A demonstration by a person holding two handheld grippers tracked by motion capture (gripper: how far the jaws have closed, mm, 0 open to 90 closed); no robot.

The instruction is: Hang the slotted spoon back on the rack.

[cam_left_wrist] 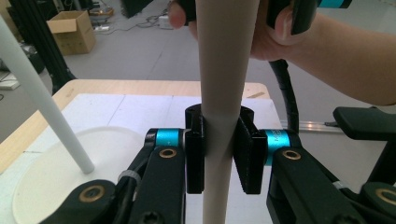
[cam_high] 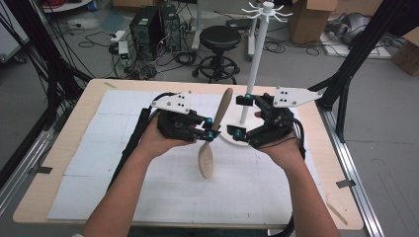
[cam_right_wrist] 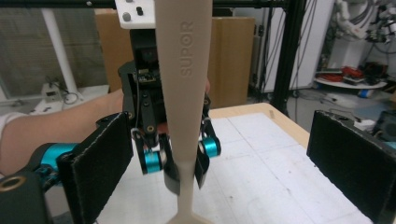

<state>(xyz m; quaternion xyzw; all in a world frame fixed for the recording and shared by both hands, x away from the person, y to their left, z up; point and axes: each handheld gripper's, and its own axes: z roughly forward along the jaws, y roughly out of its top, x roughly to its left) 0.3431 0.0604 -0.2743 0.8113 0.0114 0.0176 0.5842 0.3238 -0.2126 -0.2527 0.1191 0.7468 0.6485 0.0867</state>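
A pale wooden spoon (cam_high: 213, 132) hangs tilted above the white mat, bowl end down and handle end up. My left gripper (cam_high: 211, 129) is shut on the spoon's narrow neck. In the left gripper view the pads (cam_left_wrist: 196, 154) press the spoon (cam_left_wrist: 222, 70) from both sides. My right gripper (cam_high: 243, 117) is just right of the spoon, jaws wide apart and facing it. In the right gripper view the spoon (cam_right_wrist: 183, 93), marked SUPOR, stands ahead between the two black pads (cam_right_wrist: 100, 163) without touching them, and the left gripper (cam_right_wrist: 180, 158) grips it behind.
A white hanging stand (cam_high: 254, 64) with hooks on top rises from a round base (cam_high: 225, 138) right behind the grippers; its pole (cam_left_wrist: 42, 102) is close to the left gripper. The mat (cam_high: 99, 148) covers the wooden table. A stool (cam_high: 220, 37) and computers are on the floor beyond.
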